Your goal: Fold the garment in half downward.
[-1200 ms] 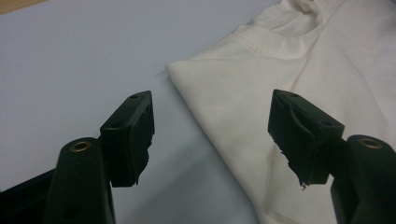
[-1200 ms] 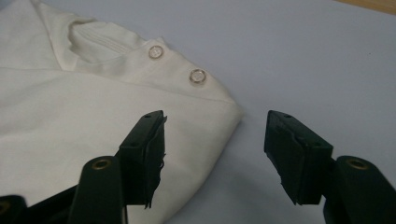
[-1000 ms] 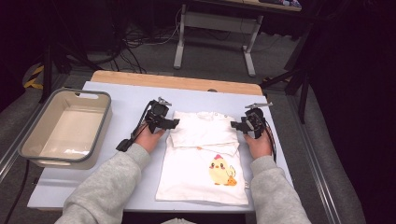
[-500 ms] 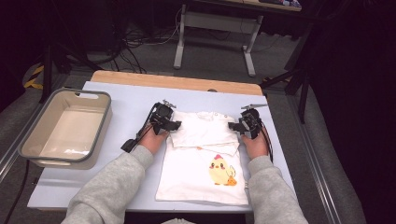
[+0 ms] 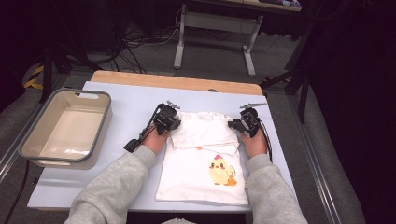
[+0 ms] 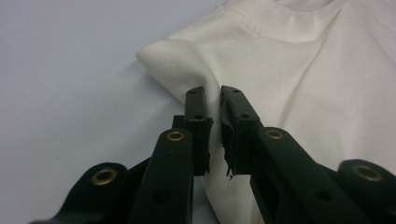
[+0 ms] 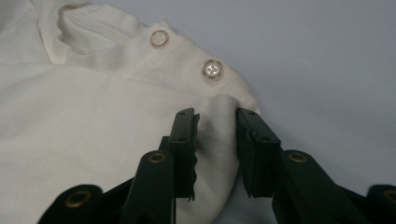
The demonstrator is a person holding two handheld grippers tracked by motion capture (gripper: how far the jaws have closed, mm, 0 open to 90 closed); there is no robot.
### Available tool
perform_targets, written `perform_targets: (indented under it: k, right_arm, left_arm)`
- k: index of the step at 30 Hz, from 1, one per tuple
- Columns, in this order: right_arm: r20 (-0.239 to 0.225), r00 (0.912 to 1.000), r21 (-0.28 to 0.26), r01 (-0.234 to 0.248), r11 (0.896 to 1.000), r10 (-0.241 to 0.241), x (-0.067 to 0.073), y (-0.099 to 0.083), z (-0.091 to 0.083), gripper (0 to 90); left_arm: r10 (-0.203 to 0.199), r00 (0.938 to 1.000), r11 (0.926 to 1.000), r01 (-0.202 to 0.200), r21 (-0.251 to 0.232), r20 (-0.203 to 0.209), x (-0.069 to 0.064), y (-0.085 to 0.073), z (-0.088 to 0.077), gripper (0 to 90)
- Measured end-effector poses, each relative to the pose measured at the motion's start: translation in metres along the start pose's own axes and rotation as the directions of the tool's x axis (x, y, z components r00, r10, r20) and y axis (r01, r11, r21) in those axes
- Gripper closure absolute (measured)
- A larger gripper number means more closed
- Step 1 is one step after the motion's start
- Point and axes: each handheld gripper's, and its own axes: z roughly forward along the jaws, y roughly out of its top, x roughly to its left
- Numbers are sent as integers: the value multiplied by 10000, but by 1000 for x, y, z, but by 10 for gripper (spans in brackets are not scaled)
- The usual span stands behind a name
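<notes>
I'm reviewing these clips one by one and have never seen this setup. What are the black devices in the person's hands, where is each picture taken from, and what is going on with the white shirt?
No robot here: a person holds a hand-operated tool with two black jaws in each hand. The high view looks down on the table from above the person's side. The other two pictures come from small cameras riding on each tool, looking along its jaws.

On the table lie a small white shirt with a chick print, its top part folded over, and an empty grey tub at the left.

The left tongs have just been closing and pinch a fold at the shirt's left corner. The right tongs have also been closing, with a bunched fold near two buttons pressed between them.
</notes>
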Motion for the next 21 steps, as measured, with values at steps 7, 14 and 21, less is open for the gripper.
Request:
perform_targets:
  k: [7,14,21]
  right_arm:
    - [-320,9991,337,274,9991,-263,4,5,-1,833]
    - [-162,9981,-373,590,9976,-597,8,15,-17,843]
    - [47,9962,-953,872,9916,-871,11,28,-28,842]
  left_arm:
    - [93,9999,9999,-94,-38,-84,-2,2,-3,835]
    - [189,9996,9983,-199,-549,-191,0,10,-15,836]
    - [22,9997,9931,-53,-1172,-260,5,19,-27,835]
